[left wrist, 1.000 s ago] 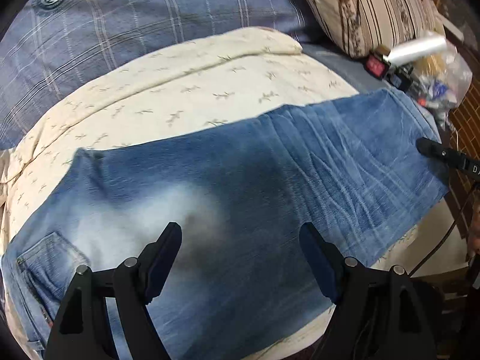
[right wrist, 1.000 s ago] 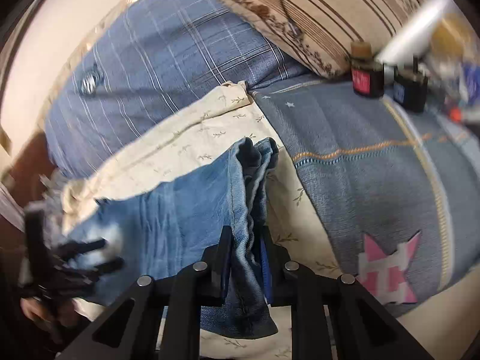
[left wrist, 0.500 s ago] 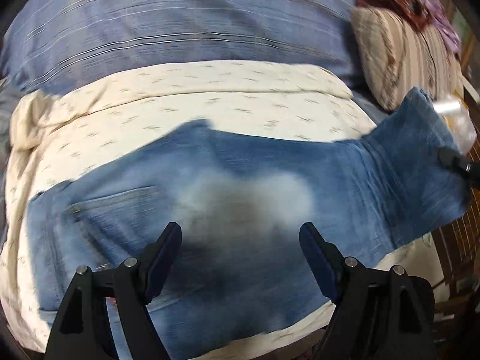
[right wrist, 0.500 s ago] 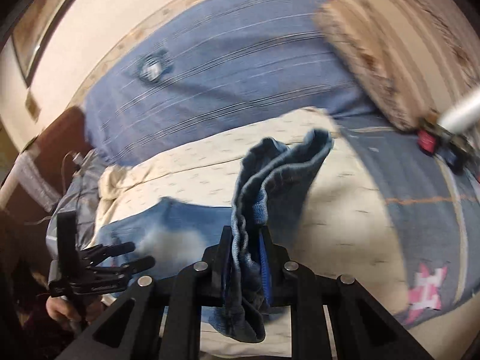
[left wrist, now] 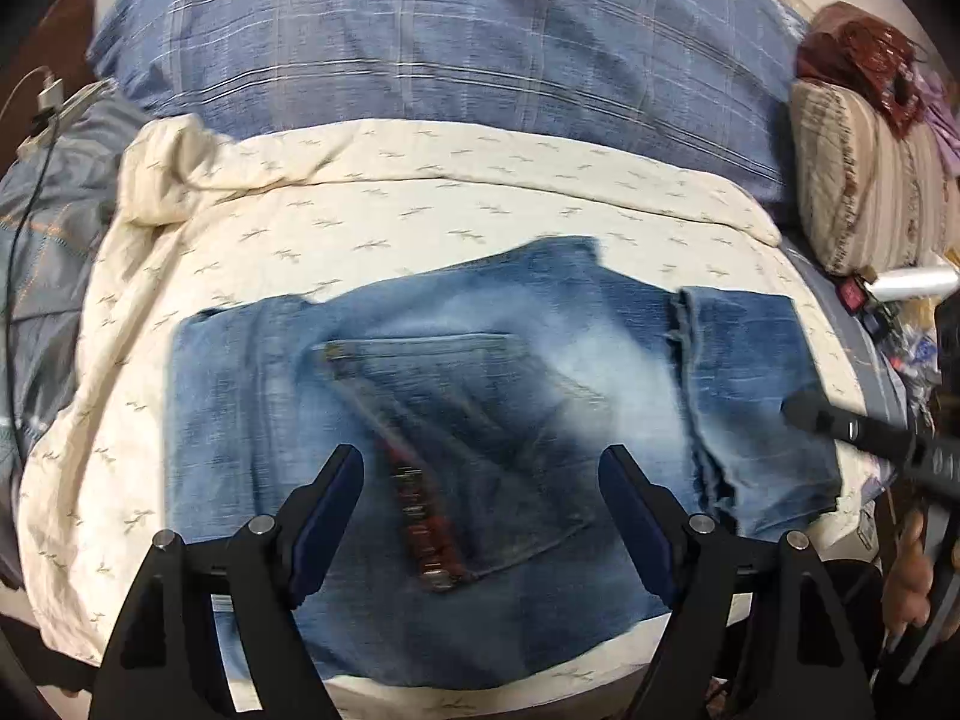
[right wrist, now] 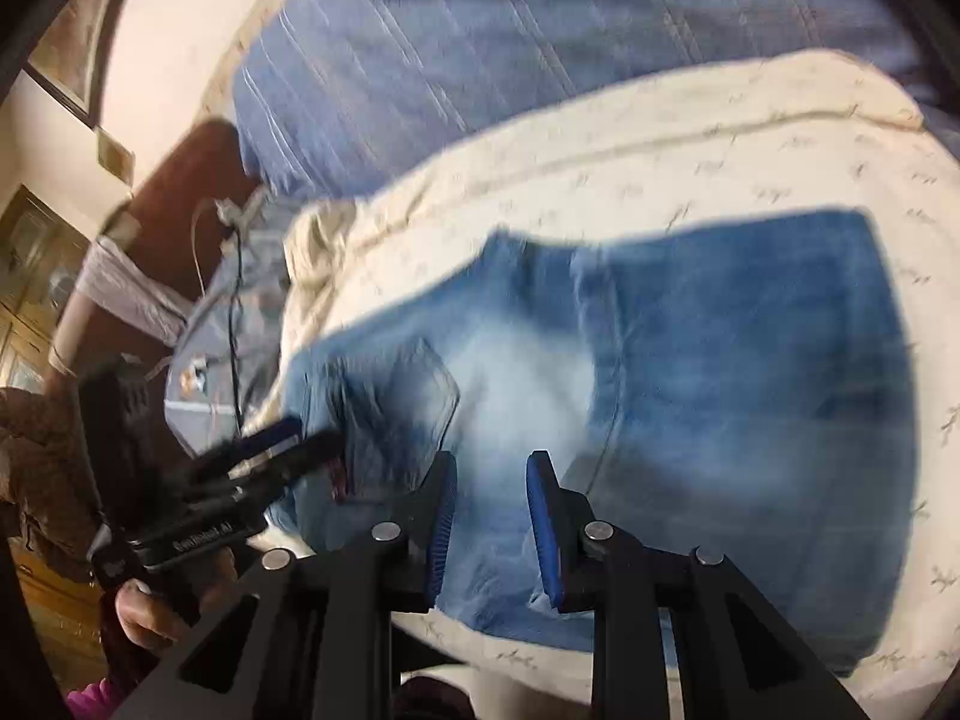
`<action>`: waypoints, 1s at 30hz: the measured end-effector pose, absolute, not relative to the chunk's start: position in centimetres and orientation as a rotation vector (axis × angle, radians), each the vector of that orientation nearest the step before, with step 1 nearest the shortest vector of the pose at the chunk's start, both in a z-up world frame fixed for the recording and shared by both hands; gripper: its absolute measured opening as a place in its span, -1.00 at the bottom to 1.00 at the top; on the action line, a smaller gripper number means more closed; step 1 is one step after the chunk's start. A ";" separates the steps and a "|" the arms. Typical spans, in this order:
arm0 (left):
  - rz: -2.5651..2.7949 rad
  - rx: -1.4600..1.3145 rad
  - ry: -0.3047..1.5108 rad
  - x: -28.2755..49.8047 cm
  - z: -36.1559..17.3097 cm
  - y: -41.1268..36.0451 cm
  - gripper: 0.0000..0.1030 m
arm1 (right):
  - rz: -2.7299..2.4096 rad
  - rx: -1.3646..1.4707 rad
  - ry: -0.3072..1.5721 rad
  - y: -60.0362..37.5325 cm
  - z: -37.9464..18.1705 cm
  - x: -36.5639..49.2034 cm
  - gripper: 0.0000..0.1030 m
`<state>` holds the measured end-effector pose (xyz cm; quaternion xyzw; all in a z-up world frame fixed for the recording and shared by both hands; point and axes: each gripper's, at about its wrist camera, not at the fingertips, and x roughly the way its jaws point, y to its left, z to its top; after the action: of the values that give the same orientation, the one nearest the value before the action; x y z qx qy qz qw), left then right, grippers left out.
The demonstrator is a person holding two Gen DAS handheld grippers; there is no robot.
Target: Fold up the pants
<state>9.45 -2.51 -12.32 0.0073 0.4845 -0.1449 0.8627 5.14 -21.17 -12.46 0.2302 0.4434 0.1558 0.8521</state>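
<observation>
Blue jeans (left wrist: 492, 408) lie on a cream patterned blanket (left wrist: 420, 192), with the leg ends folded over onto the right part (left wrist: 750, 372). A back pocket (left wrist: 456, 420) faces up. My left gripper (left wrist: 480, 516) is open and empty, just above the near edge of the jeans. My right gripper (right wrist: 491, 516) is open a little and empty, over the jeans (right wrist: 690, 396) near their front edge. Its tip shows at the right in the left wrist view (left wrist: 840, 426). The left gripper shows at the left in the right wrist view (right wrist: 264, 456).
A blue plaid bedcover (left wrist: 450, 48) lies behind the blanket. A striped pillow (left wrist: 870, 180) and small items (left wrist: 882, 294) sit at the right. A cable and charger (left wrist: 42, 114) lie at the left. A brown headboard (right wrist: 180, 192) stands at the left.
My right gripper carried the leg ends over to the left, laid them on the jeans and opened. My left gripper stayed open and shifted toward the waist end.
</observation>
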 end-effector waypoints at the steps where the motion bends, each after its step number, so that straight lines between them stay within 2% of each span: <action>1: -0.326 0.026 1.009 9.2 -12.3 -3.4 0.58 | 0.297 0.477 0.917 -22.0 -12.1 5.0 -0.49; 9: -0.475 0.159 0.980 8.5 -13.0 -12.2 0.58 | 0.125 0.406 0.855 -26.9 -11.3 6.6 -0.49; 14: -0.475 0.298 1.061 9.2 -16.6 -15.3 0.58 | 0.133 0.439 0.903 -28.4 -12.9 10.6 -0.49; 16: -0.473 0.312 1.105 9.4 -18.5 -15.3 0.59 | 0.144 0.474 0.950 -28.9 -14.8 12.5 -0.49; 19: -0.488 0.306 1.080 9.2 -18.4 -14.9 0.60 | 0.153 0.537 0.971 -29.4 -17.2 14.1 -0.49; 26: -0.470 0.223 1.058 8.9 -15.5 -11.7 0.60 | 0.229 0.535 0.838 -29.2 -14.0 10.4 -0.48; 30: -0.418 0.188 1.008 7.8 -13.1 -8.0 0.60 | 0.285 0.476 0.854 -26.9 -13.2 7.0 -0.48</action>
<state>7.84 -7.96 -13.14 0.0891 0.4787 -0.1983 0.8506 7.00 -26.91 -13.25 0.2281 0.4087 0.1364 0.8731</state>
